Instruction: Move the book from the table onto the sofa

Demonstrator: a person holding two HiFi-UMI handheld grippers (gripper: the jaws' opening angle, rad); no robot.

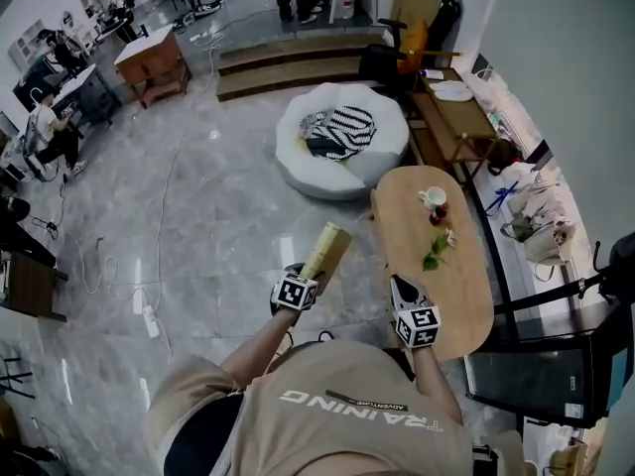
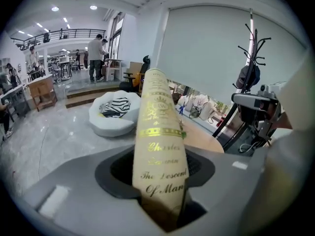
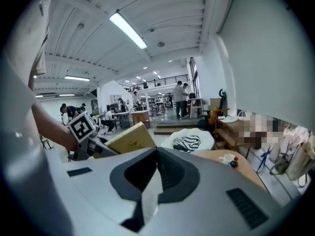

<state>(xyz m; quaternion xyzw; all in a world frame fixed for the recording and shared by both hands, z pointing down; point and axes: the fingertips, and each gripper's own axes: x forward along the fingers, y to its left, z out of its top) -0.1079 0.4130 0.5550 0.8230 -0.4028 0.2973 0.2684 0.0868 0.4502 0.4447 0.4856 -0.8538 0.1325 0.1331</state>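
- Far left: a few people (image 1: 47, 130) sit at desks. One long white cord (image 1: 97, 266) lies on the shiny grey floor (image 1: 218, 216).
- There are two claws, one in each of the person's hands.
- The left gripper (image 1: 313, 277) is clamped on the one book (image 1: 326, 250). Its jaws pinch the bottom end of the book.
- The book is cream with gold letters. It sticks up and leans away from the person. It is up in the air over the floor, just left of the table and well apart from the sofa.
- Further back there is one round white sofa (image 1: 385, 155). It is shaped like a bowl. In it lies one black-and-white striped cloth (image 1: 345, 127).
- The right gripper (image 1: 399, 286) has its jaws pressed together, with nothing between them. It is over the near end of the table.
- There is one long wooden table (image 1: 454, 296) with round ends.
- Three things are on the table: one white cup (image 1: 432, 198), one small dark bottle (image 1: 440, 212) just beside it, and one green sprig (image 1: 437, 253) nearer the person. I can't tell what is in the cup.
- Far right: some pale bags (image 1: 541, 234) sit by the wall. I can't see what is in them.
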